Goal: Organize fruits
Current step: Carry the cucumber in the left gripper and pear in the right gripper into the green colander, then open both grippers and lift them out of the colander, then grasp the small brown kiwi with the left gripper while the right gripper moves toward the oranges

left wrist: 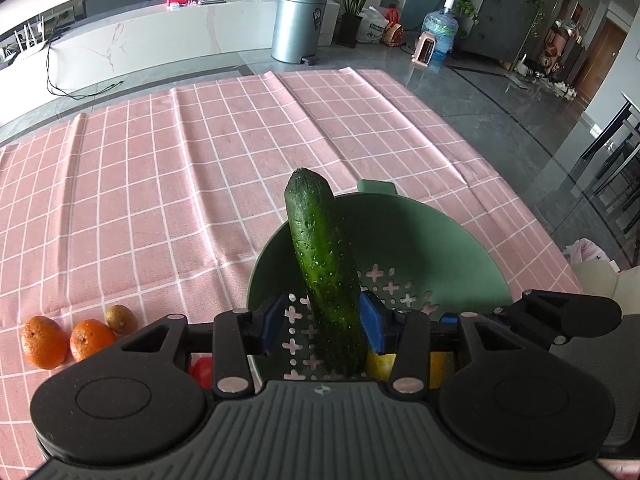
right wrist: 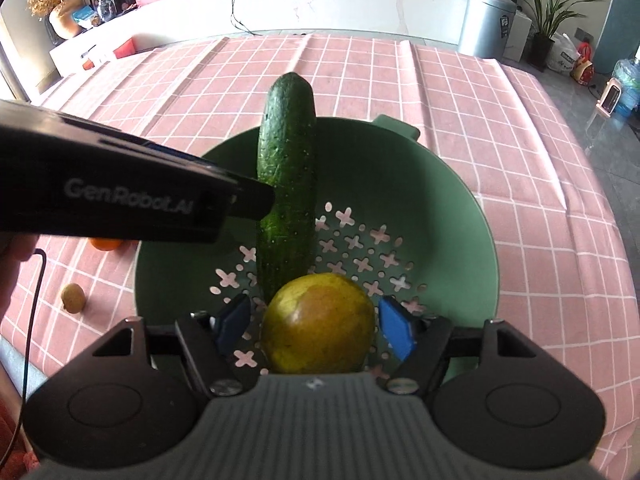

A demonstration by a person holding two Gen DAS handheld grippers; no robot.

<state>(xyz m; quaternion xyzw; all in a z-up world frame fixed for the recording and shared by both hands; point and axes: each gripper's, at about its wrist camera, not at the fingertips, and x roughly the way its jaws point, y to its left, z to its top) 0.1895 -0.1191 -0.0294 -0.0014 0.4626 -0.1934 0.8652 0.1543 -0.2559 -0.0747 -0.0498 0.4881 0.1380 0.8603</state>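
A green colander bowl (left wrist: 420, 240) (right wrist: 400, 184) stands on the pink checked cloth. A cucumber (left wrist: 324, 264) (right wrist: 286, 184) leans in it, its tip over the far rim. My left gripper (left wrist: 324, 320) is open around the cucumber; the right pad touches it, the left pad stands apart. A yellow-green pear (right wrist: 318, 324) lies in the bowl between the open pads of my right gripper (right wrist: 318, 322), gaps on both sides. The left gripper's body (right wrist: 120, 196) reaches in from the left in the right wrist view.
Two oranges (left wrist: 44, 342) (left wrist: 92, 338), a small brown potato-like fruit (left wrist: 120, 318) (right wrist: 73, 298) and a red fruit (left wrist: 202, 372) lie on the cloth (left wrist: 160, 180) left of the bowl. The table's right edge drops to a grey floor (left wrist: 520, 100).
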